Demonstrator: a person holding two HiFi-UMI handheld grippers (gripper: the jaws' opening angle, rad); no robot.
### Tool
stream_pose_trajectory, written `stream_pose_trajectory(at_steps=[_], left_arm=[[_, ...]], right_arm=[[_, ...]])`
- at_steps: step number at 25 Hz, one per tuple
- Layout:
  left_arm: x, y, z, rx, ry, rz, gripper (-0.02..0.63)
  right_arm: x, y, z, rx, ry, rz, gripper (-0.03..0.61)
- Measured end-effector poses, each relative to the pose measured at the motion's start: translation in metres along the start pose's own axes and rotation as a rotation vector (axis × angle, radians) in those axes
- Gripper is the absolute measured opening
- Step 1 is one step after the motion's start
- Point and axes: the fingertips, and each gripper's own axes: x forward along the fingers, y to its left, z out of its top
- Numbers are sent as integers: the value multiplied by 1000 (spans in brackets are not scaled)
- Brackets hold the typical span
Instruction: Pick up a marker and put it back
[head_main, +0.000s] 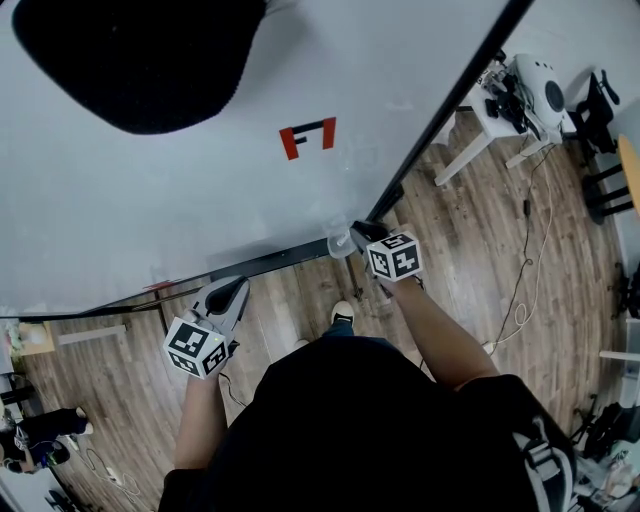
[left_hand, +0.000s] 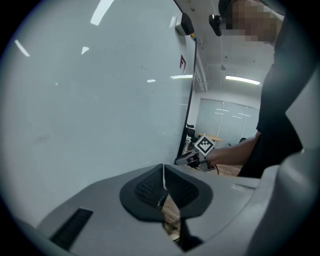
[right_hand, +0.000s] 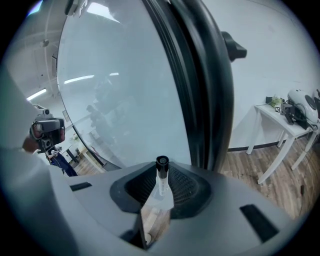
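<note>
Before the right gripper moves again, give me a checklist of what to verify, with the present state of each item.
1. Marker between the pads of the right gripper: ok, black cap pointing away.
2. Grip firm enough to carry it: cannot tell.
3. Left gripper shut with nothing in it: ok.
4. The two grippers apart from each other: ok in the head view.
5. Right gripper near the whiteboard and its bottom rail: ok, at the board's lower corner.
6. Free spot on the rail for the marker: cannot tell.
</note>
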Motion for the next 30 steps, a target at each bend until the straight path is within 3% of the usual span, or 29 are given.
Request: stream_pose_trajectory(at_steps=[30], left_arm=[[-29,-35,13,107,-67,-129,18]], right_arm=[[-123,50,49,-39,-229,-93,67]])
